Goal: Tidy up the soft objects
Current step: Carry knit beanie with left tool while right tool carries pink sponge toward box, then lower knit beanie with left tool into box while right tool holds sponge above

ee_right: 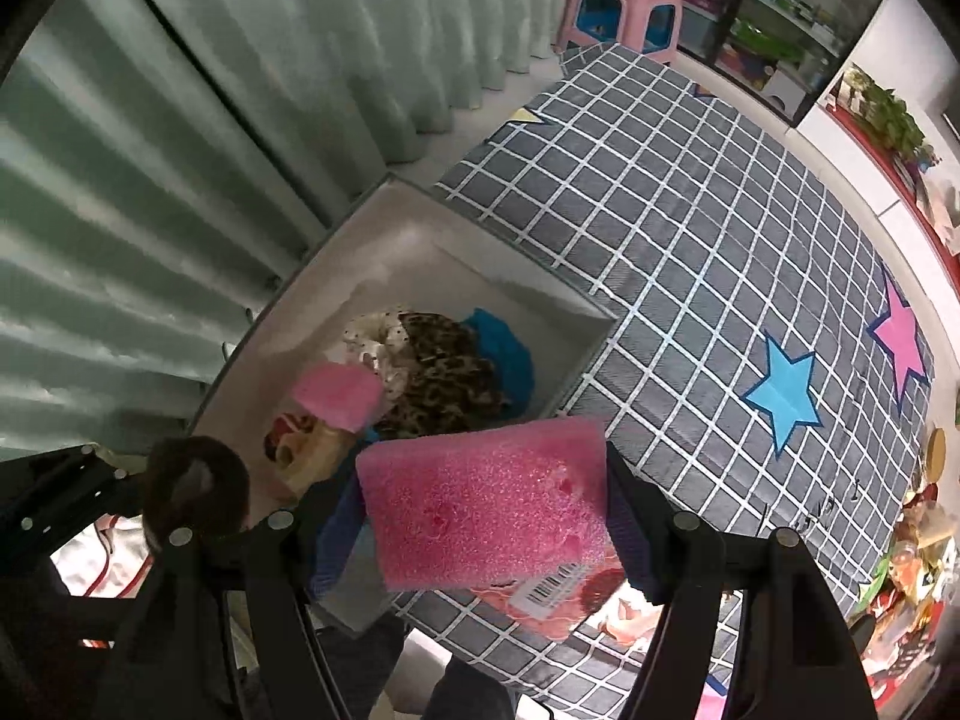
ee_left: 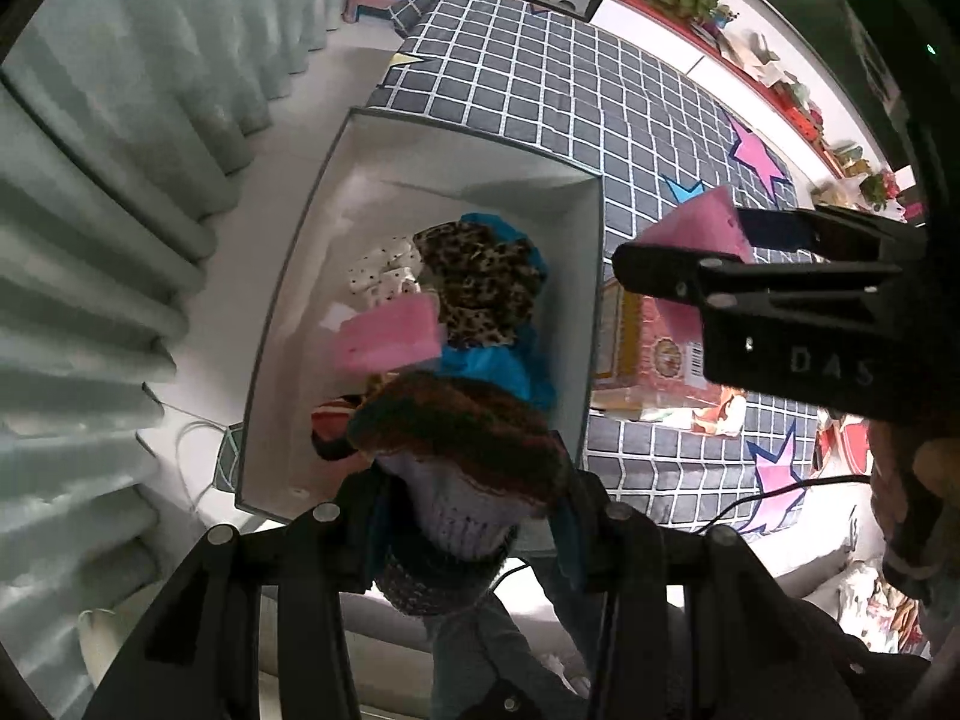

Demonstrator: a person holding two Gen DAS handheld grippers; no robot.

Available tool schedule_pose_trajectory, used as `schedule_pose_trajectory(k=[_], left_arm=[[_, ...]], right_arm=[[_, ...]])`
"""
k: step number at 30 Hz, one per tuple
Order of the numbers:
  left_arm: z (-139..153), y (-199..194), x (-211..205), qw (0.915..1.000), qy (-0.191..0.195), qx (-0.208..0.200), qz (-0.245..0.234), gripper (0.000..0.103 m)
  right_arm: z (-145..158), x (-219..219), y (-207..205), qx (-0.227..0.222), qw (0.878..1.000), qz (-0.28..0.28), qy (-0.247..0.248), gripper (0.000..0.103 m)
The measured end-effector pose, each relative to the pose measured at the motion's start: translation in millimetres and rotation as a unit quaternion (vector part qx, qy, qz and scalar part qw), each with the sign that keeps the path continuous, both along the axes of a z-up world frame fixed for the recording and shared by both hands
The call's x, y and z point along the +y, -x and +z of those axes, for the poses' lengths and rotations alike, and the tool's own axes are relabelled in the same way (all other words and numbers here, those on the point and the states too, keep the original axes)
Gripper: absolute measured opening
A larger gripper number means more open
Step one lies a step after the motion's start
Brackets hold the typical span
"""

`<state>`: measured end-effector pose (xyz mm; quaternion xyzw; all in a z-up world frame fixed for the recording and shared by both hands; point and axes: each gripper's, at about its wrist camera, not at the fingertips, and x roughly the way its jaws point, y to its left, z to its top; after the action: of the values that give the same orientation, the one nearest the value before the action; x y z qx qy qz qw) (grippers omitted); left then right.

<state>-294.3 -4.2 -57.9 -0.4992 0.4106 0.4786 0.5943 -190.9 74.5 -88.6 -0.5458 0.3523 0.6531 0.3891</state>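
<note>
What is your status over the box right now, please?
Left gripper shut on knitted hat. Right gripper shut on pink sponge. White box below, part filled. Nothing blocking.

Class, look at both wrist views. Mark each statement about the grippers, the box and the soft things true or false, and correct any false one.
1. The right gripper holds a pink sponge. True.
2. The left gripper is empty. False: it holds a knitted hat.
3. The white box already contains a leopard-print cloth. True.
4. The box is empty of sponges. False: another pink sponge lies inside.
5. The checked blanket shows star shapes. True.
</note>
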Motion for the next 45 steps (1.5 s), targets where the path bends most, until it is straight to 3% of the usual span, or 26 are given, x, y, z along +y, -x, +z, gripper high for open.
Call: schedule_pose_trajectory(k=[24, 45], left_arm=[[-14.0, 3.8, 9.9, 0.9998, 0.017, 0.001, -0.007, 0.048], [-32.2, 14.6, 38.4, 0.9991, 0.021, 0.034, 0.011, 0.048]], right_arm=[[-9.7, -0.5, -9.7, -0.01, 1.0, -0.013, 0.013, 0.073], [-20.7, 8.1, -1.7, 0.001, 0.999, -0.015, 0.035, 0.073]])
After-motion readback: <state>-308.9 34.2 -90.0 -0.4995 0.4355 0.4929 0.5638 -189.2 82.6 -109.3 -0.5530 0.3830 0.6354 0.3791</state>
